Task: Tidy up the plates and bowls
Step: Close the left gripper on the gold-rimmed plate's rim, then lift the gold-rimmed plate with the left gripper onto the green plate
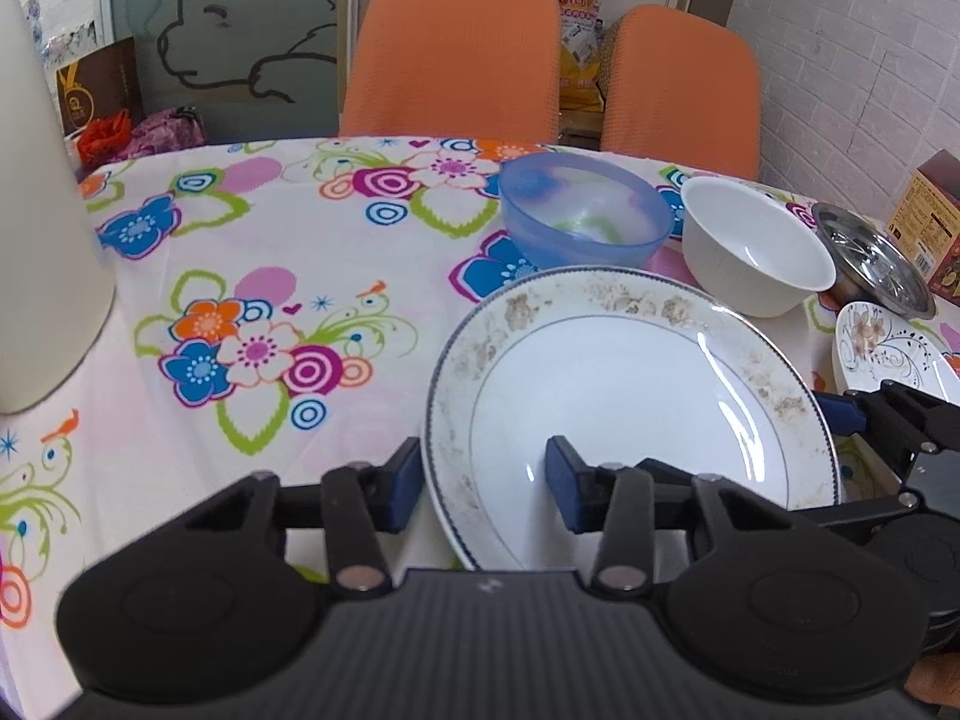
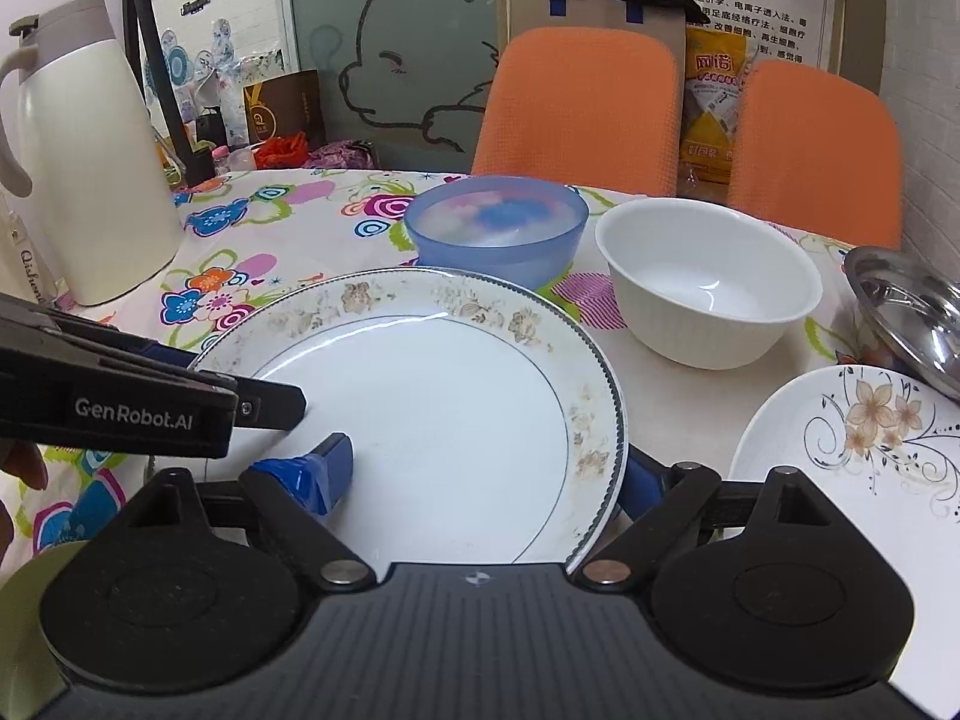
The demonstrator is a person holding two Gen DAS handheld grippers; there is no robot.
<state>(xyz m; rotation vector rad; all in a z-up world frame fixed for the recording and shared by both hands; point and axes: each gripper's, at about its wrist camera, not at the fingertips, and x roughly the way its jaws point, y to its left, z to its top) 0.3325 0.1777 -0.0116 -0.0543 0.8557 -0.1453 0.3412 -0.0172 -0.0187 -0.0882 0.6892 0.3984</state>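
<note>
1. Surface [image 1: 198, 252]: floral cloth, carrying everything listed here; it runs ahead of and below both sets of my fingers.
2. Flask [image 2: 90, 180]: cream, upright, far to the left of my fingers. Not part of the job.
3. Large plate [image 1: 630, 396]: white, faded gold-flower rim. It sits between my two tools, its near edge tilted up off the surface. My left gripper [image 1: 486, 483] has its fingers apart, straddling the plate's left rim, one outside and one over the well. My right gripper [image 2: 486, 477] likewise straddles the right rim, its fingers apart and not clamped.
4. Flowered plate [image 2: 852, 456]: white with a brown blossom, just right of my right fingers; I judge it the likely stacking partner.
5. White bowl [image 2: 708, 282]: ahead and to the right, beyond the large plate.
6. Blue bowl [image 2: 498, 228]: translucent, straight ahead, just behind the large plate's far rim.
7. Steel dish [image 2: 906, 306]: far right, partly cut off.

Handling note: I would close both sides evenly on the rim before lifting, keep the plate level, and clear the blue bowl. Glazed ware looks slippery; a one-sided pinch could let it swing.
</note>
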